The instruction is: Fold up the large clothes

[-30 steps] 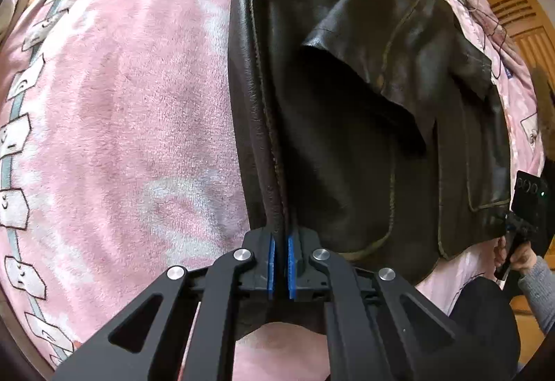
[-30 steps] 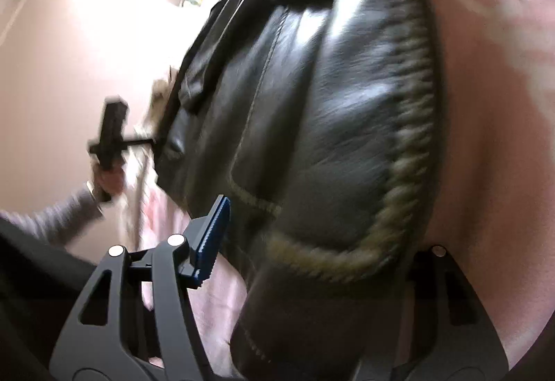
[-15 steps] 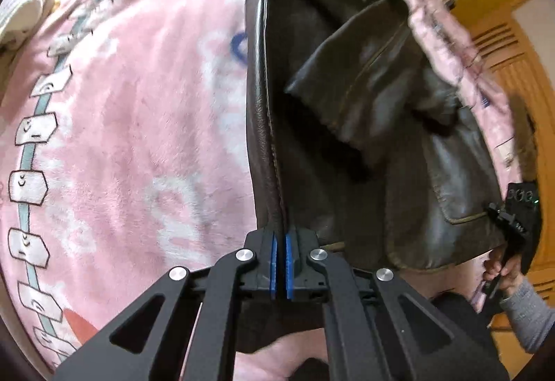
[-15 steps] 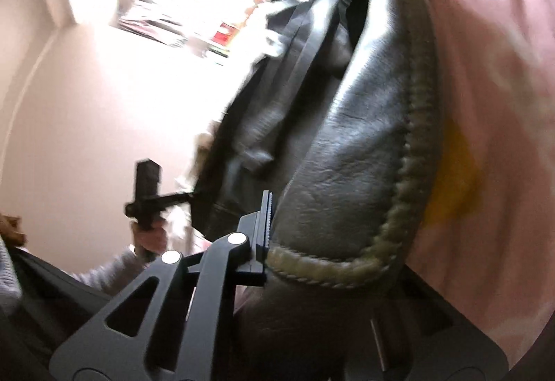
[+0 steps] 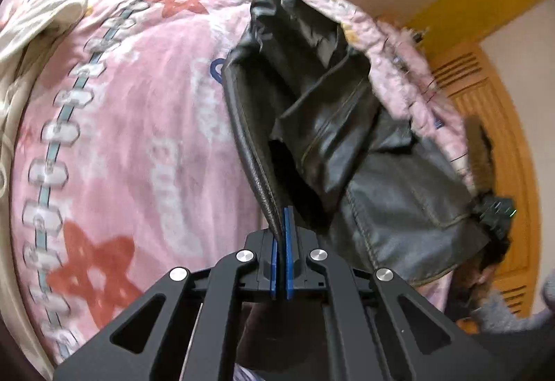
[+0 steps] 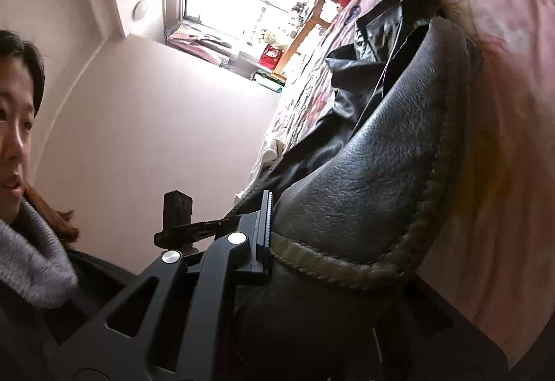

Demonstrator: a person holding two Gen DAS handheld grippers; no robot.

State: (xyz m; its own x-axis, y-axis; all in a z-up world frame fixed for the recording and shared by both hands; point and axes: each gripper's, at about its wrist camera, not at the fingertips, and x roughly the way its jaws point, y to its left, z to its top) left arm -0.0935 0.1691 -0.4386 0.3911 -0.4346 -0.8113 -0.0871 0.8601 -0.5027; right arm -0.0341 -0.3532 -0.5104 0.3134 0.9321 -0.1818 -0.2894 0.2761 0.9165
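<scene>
Between both clenched claws, left claw (image 5: 281, 242) and right claw (image 6: 333, 242), hangs the jacket (image 5: 381, 179).

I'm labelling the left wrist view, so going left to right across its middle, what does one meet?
Cream fabric at the left edge → pink blanket → dark leather jacket, its edge pinched in the left gripper → right gripper at the jacket's far corner → orange wooden door.
</scene>
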